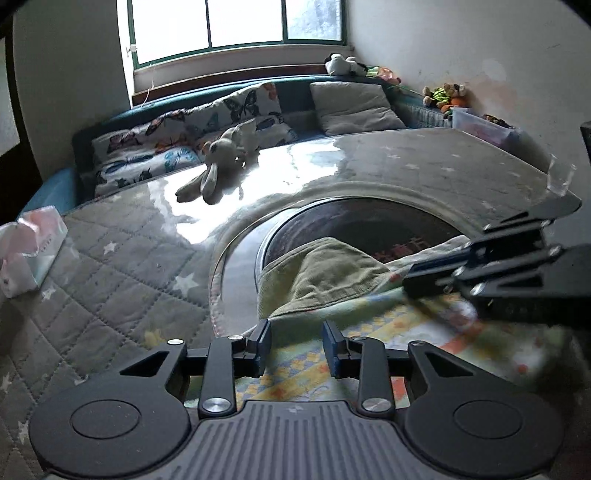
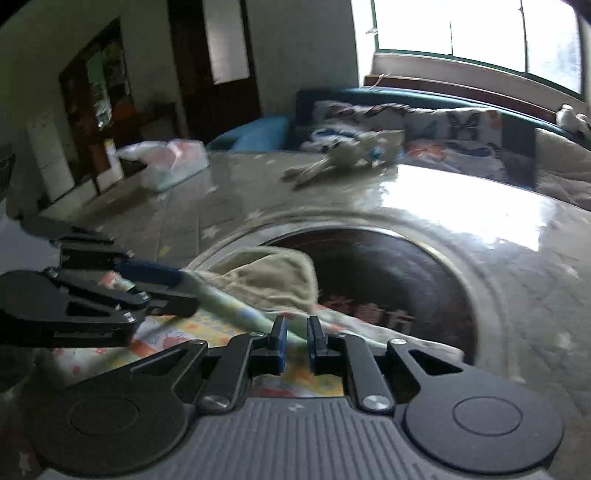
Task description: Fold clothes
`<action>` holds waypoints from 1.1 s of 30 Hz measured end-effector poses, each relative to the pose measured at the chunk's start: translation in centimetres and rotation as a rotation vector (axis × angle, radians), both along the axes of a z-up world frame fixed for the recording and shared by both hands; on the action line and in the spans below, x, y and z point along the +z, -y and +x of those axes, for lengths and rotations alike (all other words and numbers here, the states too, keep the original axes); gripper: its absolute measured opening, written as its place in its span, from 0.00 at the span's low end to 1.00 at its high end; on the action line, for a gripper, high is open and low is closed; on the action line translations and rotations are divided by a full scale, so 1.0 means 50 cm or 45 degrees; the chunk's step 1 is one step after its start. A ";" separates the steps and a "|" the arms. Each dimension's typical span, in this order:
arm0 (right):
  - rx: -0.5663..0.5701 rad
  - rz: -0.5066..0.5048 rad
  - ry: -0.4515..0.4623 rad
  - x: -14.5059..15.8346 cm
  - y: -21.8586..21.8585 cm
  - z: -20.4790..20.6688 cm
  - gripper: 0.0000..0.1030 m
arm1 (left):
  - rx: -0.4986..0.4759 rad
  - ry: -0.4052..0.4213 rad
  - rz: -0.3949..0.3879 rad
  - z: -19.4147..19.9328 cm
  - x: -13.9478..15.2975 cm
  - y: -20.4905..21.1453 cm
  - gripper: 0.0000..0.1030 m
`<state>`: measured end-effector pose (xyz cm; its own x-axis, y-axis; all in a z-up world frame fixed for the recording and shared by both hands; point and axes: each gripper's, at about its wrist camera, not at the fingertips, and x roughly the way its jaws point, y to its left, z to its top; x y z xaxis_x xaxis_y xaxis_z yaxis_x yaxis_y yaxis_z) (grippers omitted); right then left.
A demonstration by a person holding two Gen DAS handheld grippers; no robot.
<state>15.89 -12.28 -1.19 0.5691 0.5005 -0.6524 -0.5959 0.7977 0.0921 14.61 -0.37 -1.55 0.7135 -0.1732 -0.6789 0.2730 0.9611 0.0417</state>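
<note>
- Patterned garment (image 1: 332, 354), olive lining turned up, lies low centre on the table (image 1: 424, 166).
- Left gripper (image 1: 296, 343): jaws apart above the cloth.
- Right gripper (image 2: 296, 341): jaws narrowly apart astride a fold; whether gripping, I cannot tell.
- Judged step: taking hold; next, clamp and lift together.

A home: a sofa (image 1: 110, 125) with pillows (image 1: 352, 107) under the window (image 1: 236, 26) at the top, toys (image 1: 445, 94) upper right.

Red characters printed on dark round inset (image 1: 369, 225) of table, partly covered by patterned cloth (image 1: 332, 354); visible again in right wrist view at inset (image 2: 388, 280). Strokes blurred, not legible. No other text, brand, number or sign readable anywhere.
</note>
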 end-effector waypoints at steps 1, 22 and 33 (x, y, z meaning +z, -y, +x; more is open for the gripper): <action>-0.002 -0.011 0.001 -0.006 -0.008 0.005 0.11 | 0.006 -0.001 -0.004 0.002 0.000 -0.001 0.32; 0.249 -0.044 0.071 0.013 -0.038 -0.166 0.11 | -0.041 0.089 -0.024 -0.165 0.016 0.017 0.32; 0.238 -0.009 0.098 0.007 -0.007 -0.237 0.11 | -0.017 0.137 -0.004 -0.236 -0.003 0.020 0.33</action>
